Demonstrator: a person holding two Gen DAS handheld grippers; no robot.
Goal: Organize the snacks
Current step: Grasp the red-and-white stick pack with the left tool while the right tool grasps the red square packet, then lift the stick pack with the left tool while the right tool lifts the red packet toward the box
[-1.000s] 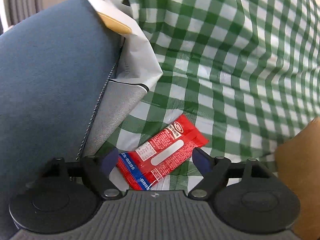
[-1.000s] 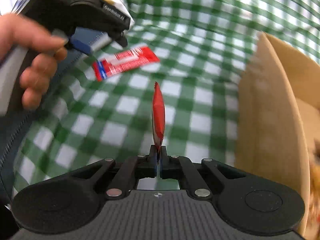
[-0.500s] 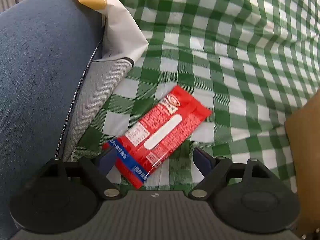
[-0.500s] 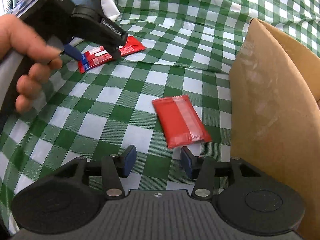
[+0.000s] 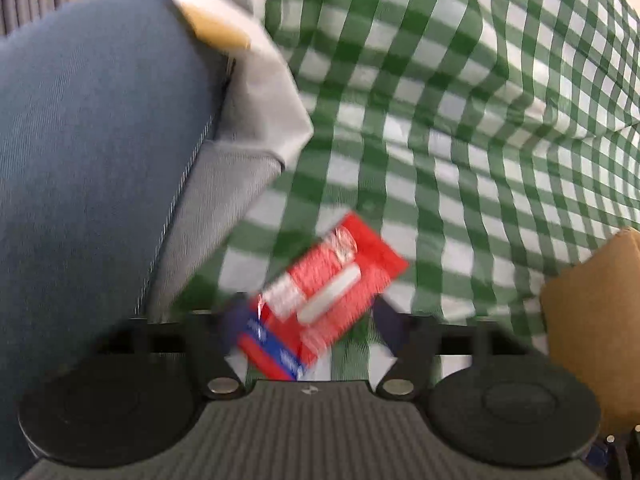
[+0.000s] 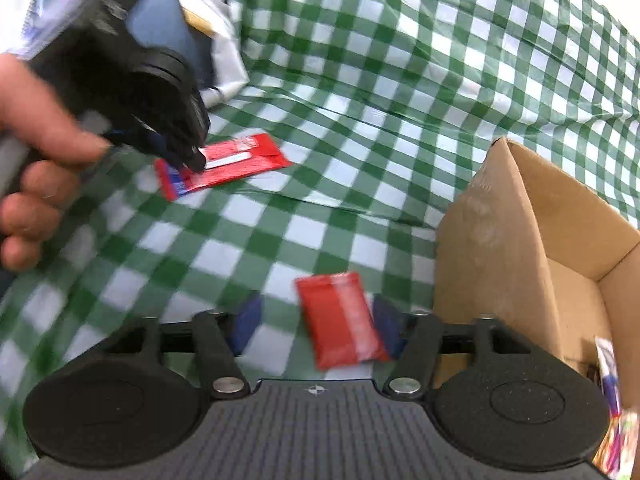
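A red snack packet with a blue end (image 5: pixel 320 300) lies on the green checked cloth between the open jaws of my left gripper (image 5: pixel 308 320); it also shows in the right wrist view (image 6: pixel 224 166) under the left gripper (image 6: pixel 176 148). A plain red packet (image 6: pixel 340 320) lies flat on the cloth between the open jaws of my right gripper (image 6: pixel 316 324), closer to the right finger. A brown cardboard box (image 6: pixel 520 240) stands open at the right, with colourful snack wrappers (image 6: pixel 608 400) inside.
A blue cushion (image 5: pixel 92 160) and grey fabric (image 5: pixel 224 184) lie at the left on the green checked cloth (image 5: pixel 460 120). A white bag (image 6: pixel 224 32) sits beyond them. The box corner (image 5: pixel 592 320) stands to the right of the left gripper.
My right gripper opened and dropped the plain red packet flat on the cloth, then moved down around it. My left gripper moved closer over the printed packet.
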